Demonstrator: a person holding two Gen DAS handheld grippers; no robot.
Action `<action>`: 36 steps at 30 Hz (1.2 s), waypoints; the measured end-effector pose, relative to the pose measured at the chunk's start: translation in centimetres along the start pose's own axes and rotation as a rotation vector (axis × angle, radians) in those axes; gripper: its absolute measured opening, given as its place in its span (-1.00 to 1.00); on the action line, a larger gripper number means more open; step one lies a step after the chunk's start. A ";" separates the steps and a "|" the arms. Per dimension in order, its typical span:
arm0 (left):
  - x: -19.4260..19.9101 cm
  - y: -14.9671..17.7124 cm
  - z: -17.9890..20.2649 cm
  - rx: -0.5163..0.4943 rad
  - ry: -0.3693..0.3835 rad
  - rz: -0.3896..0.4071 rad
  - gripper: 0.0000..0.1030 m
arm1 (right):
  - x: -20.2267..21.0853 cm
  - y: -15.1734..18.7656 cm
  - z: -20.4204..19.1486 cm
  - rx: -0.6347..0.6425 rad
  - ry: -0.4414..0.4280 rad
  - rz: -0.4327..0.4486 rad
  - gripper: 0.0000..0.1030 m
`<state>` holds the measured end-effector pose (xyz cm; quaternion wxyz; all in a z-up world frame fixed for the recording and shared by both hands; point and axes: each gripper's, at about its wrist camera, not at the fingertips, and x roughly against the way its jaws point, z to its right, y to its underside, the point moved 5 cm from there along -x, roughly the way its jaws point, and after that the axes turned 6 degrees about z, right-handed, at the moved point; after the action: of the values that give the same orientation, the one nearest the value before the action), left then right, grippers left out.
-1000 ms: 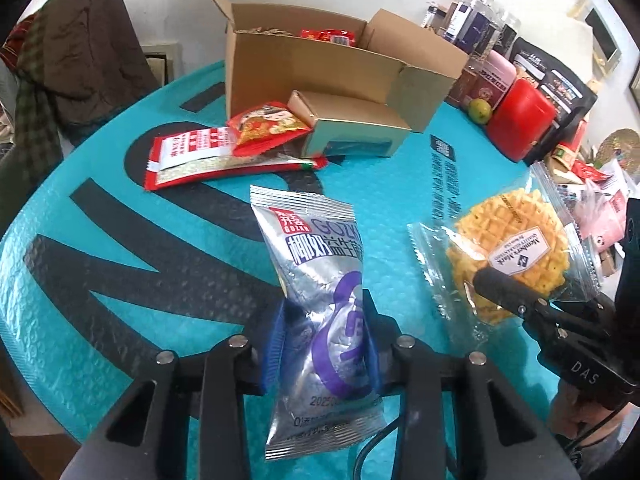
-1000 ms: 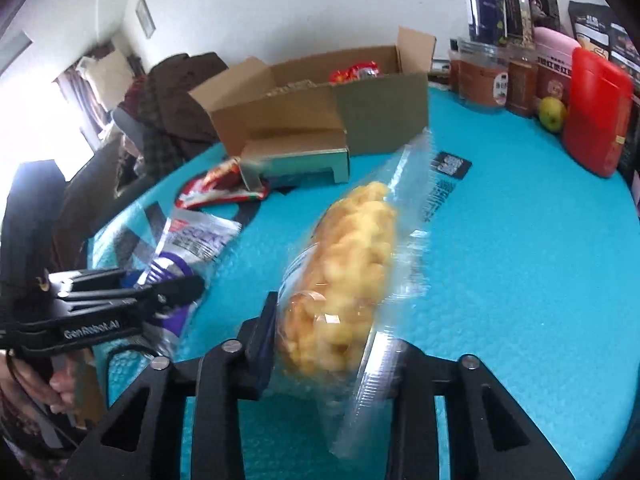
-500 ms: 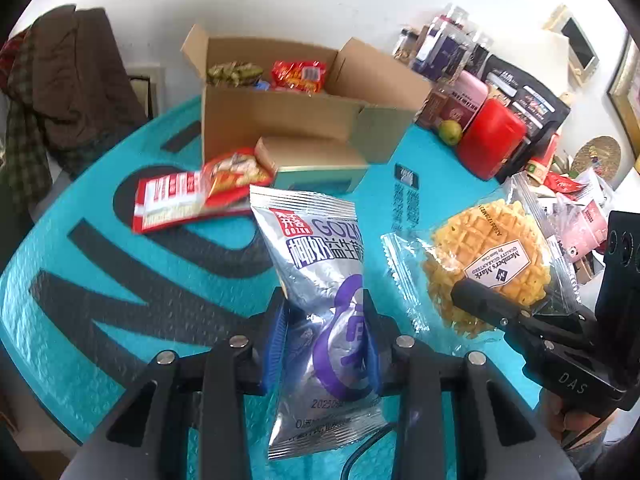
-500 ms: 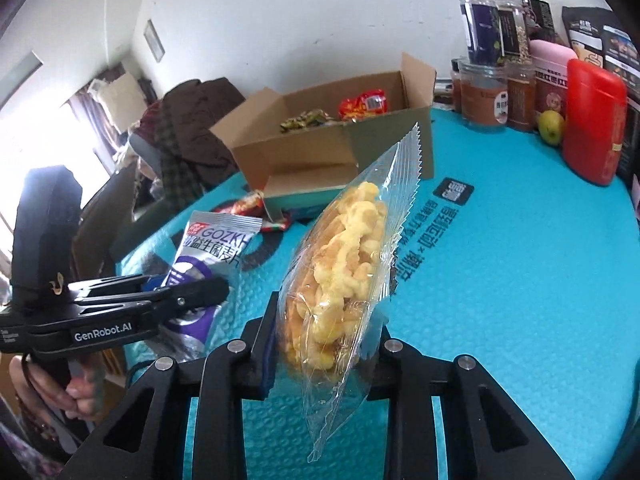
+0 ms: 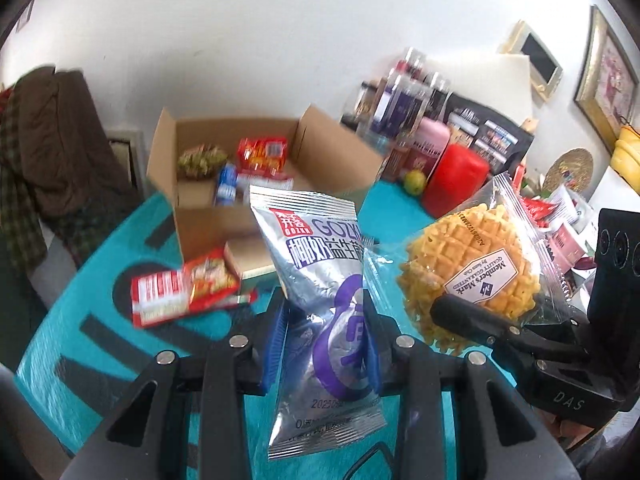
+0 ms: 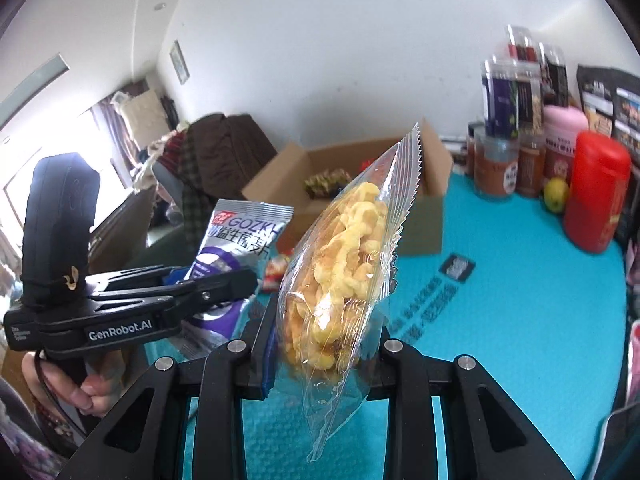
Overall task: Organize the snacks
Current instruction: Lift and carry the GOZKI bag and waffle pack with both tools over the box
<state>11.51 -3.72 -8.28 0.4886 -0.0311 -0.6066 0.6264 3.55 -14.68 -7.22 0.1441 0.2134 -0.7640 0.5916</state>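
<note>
Nearest to us, our left gripper [image 5: 326,344] has its jaws closed narrow on the lower half of a silver foil snack packet with purple print [image 5: 320,280], which stands upright and clear of the table. Just beside it, our right gripper [image 6: 326,346] is clamped tight on a clear plastic-wrapped round yellow waffle [image 6: 340,264], held edge-on with the serrated seal pointing up and away.

Below both lies the teal bubble-textured table mat [image 6: 520,320]. A red and white flat snack packet [image 5: 176,292] rests on it, just in front of the box.

Farther off stands the open brown cardboard box [image 5: 200,224], with a few snacks already inside. We judge the step in hand to be carrying both packets over to it.

To do this well, we should keep both grips firm, since each wrapper is slippery and held low. We should pass above the near wall and flaps, bring each packet over bare box floor, and release one at a time so the packets don't collide.
</note>
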 end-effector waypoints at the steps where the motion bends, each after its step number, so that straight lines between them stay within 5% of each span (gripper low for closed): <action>1: 0.1 -0.5 0.1 -0.005 0.001 0.012 -0.35 | 0.1 -0.5 -0.1 0.003 -0.005 0.013 -0.42; 20: -0.6 -10.8 -0.8 -0.035 0.011 0.202 -0.35 | -1.4 -10.6 -0.7 0.115 -0.007 0.180 -0.42; 36: -7.0 -19.0 -4.9 -0.027 -0.037 0.262 -0.35 | -10.2 -17.4 3.1 0.137 -0.030 0.208 -0.42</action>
<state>29.10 -8.74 1.58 0.3908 -0.1051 -0.6145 0.6772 21.15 -19.76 1.83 0.0558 0.1511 -0.7418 0.6510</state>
